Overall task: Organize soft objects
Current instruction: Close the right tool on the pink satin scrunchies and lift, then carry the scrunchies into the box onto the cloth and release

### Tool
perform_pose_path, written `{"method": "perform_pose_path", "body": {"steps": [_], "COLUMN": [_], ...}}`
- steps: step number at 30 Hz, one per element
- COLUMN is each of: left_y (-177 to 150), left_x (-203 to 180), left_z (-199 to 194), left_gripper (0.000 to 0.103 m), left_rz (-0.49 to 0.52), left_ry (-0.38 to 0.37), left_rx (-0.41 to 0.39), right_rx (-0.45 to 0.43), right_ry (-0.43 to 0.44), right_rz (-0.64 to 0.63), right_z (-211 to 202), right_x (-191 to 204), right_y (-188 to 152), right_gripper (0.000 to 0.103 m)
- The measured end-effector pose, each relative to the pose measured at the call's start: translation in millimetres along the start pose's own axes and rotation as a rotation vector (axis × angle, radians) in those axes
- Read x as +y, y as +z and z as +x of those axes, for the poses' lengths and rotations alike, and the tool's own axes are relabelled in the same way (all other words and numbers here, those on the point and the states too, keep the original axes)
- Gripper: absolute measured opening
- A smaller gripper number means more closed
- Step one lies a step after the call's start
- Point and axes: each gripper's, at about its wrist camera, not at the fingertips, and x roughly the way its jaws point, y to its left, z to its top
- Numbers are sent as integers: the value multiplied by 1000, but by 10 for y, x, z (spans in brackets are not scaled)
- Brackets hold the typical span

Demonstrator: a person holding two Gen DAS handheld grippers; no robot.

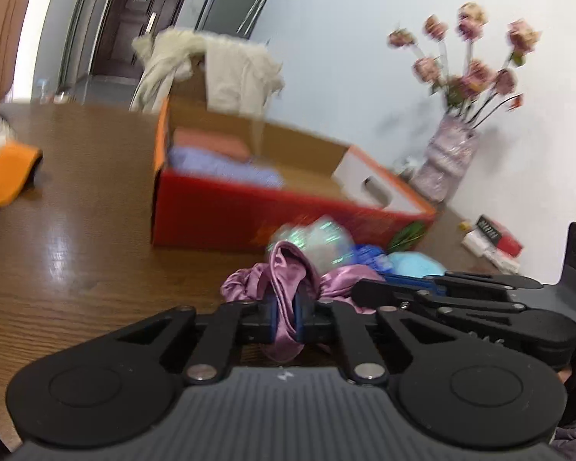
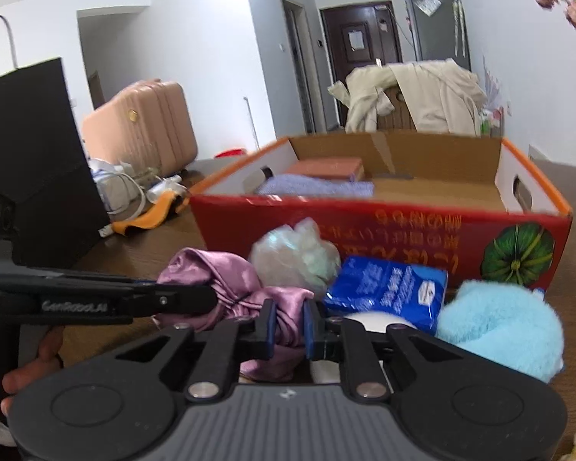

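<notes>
A purple satin cloth lies on the brown table in front of a red cardboard box. My left gripper is shut on one part of the cloth. My right gripper is shut on another part of the same cloth; it reaches in from the right in the left wrist view. The box holds a folded lilac cloth and an orange-brown one. A pale green mesh puff, a blue tissue pack and a light blue fluffy item lie beside the satin cloth.
A black paper bag stands at the left with cables and an orange cloth by it. A vase of pink flowers and small boxes sit by the wall. A chair with a cream coat stands behind the box.
</notes>
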Motion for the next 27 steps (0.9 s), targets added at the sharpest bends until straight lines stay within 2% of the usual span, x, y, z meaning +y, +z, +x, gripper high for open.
{"method": "perform_pose_path", "body": {"steps": [6,10,14,21,25,27], "left_y": [65,-80,-202,-149,104,336], "left_x": [-360,-562,-700,-806,-853,-844], "left_z": [-703,-1119,-1367,-1458,-1370,-1290], "left_gripper": [9,9,9,9,9,9], "left_rz": [35,41,37,52,87,95], "left_ry": [-25,-55,-59,-48,-43,-43], "left_rx": [-84,-127,-153,-177,-192,-198], "right_rx": [-83,-125,-142,-171,-187,-201], "right_ry": [7,36,54,56,48,52], "right_rz": [-63,-77,-63,-75,-80,-83], "right_z": [-642,-1095,-1379,-1578,-1567,-1520], "right_x": [326,505,602,682,626,557], "right_y": [129,108,22,-19,127,302], "right_gripper": [12,12,12,12,12,12]}}
